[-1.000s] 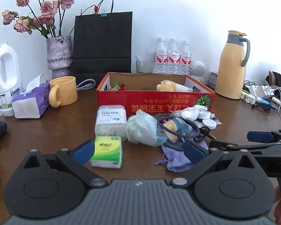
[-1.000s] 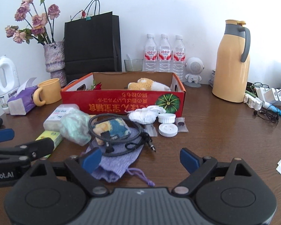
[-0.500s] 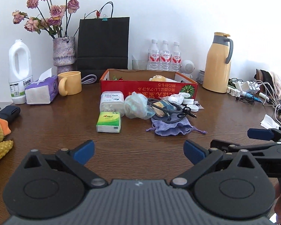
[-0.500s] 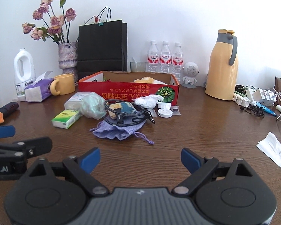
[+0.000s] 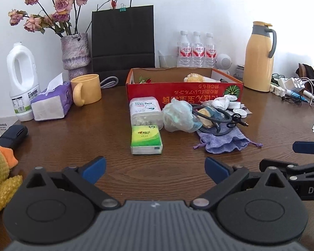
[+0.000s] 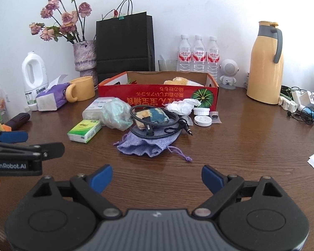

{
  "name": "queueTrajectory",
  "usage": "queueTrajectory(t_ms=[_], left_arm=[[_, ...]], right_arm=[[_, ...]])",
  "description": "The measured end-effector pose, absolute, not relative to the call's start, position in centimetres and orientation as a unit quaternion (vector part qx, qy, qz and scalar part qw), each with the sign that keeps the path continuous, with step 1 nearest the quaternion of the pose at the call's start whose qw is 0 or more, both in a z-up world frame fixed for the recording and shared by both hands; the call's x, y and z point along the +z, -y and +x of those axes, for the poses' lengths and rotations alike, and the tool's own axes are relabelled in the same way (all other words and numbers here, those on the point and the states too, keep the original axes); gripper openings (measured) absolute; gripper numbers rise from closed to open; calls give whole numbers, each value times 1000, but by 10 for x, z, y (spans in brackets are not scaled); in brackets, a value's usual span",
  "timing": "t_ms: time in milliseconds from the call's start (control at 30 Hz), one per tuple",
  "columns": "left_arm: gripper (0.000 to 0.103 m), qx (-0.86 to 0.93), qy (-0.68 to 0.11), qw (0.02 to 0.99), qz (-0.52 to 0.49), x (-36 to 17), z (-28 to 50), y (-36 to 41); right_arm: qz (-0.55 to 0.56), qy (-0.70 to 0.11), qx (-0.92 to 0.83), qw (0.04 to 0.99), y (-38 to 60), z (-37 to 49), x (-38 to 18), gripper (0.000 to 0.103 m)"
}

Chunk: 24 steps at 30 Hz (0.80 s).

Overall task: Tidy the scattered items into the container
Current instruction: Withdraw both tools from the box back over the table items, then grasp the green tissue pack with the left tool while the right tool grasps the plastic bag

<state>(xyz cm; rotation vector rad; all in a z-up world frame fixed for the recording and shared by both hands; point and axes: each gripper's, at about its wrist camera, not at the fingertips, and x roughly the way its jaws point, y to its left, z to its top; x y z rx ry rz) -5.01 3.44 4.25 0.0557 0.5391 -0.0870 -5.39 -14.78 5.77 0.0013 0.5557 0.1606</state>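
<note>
A red cardboard box (image 5: 184,93) stands open at mid-table with a plush toy (image 5: 193,77) inside. In front of it lie a green tissue pack (image 5: 146,139), a clear swab box (image 5: 145,112), a crumpled plastic bag (image 5: 179,116), a coiled cable (image 5: 215,119), a purple pouch (image 5: 224,142), a white wad (image 5: 221,102) and round lids (image 5: 238,109). My left gripper (image 5: 155,169) hangs open short of the tissue pack (image 6: 84,130). My right gripper (image 6: 156,177) is open and empty, short of the pouch (image 6: 148,146).
A yellow mug (image 5: 86,91), purple tissues (image 5: 51,102), a white jug (image 5: 22,81) and a flower vase (image 5: 75,54) stand at the left. A black bag (image 5: 123,44), bottles (image 5: 196,51) and a yellow thermos (image 5: 259,58) line the back. Chargers (image 5: 293,85) lie right, a plush duck (image 5: 0,171) near left.
Both grippers drew back from the pile, then came forward again part of the way. Both stayed open and empty. Nothing on the table moved.
</note>
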Motion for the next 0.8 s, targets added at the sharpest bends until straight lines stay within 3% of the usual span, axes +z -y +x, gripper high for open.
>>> queueTrajectory(t_ms=[200,367,467,533,600,733,767,800], left_arm=[[95,-47,-307,950,24,32,-3,-43],[81,-49,-341,939,3,20,33,-53],[69,-48,-354,934,-13,16,48,-58],[49,-47,-355,934,-10,15,53,-58],[48,-49,-354,934,-6,16,52,-59],[47,-42,-350,936,-13,17,47,-66],[47,-41,-348,937,-13,18,45,-68],[47,-40,-345,938,-16,20,42,-69]], right_arm=[[-3,-260,115,959,127,-7,71,88],[5,-251,177,952,108,33,84,80],[-12,-253,204,946,90,59,86,65],[-21,-266,210,940,80,77,83,56],[-31,-285,210,935,72,91,76,42],[-47,-303,207,929,61,101,61,25],[-45,-305,206,929,59,100,59,13],[-48,-304,205,929,58,99,59,11]])
